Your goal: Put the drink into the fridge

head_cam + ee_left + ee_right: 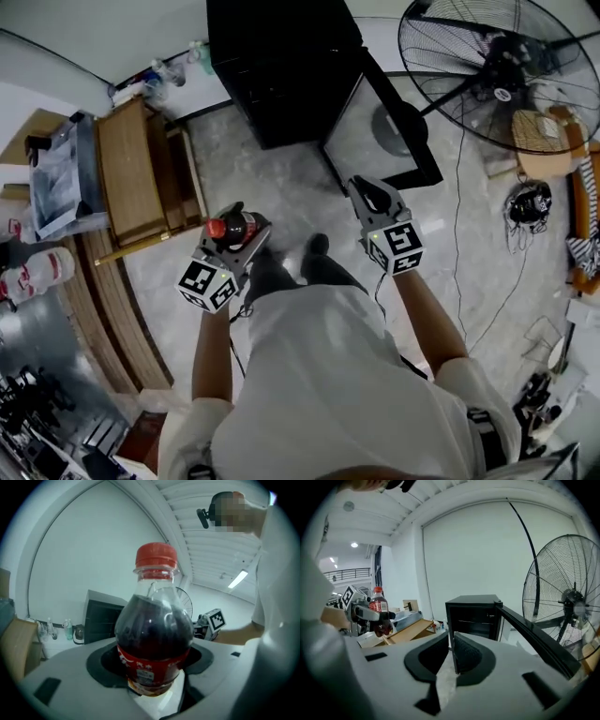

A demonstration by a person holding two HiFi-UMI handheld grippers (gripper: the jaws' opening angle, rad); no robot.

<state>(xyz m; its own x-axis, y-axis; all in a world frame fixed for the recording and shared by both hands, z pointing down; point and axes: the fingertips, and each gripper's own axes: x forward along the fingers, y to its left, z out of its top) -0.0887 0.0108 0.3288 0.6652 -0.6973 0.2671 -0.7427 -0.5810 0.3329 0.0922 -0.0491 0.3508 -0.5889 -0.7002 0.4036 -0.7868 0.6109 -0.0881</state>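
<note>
Currently the left claw (242, 234) pinches the red-capped cola bottle (154, 634), well short of the far black fridge (471, 613), whose door (534, 634) stands open. The right claw (451, 654) is pressed together, empty.

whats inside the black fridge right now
The fridge stands with its door open; the right gripper view shows a dark interior with a shelf and no drinks that I can make out. Its lower part is hidden behind the right gripper.

The fan (504, 84) runs off the top right edge, and print on the bottle (153, 639) is unreadable
</note>
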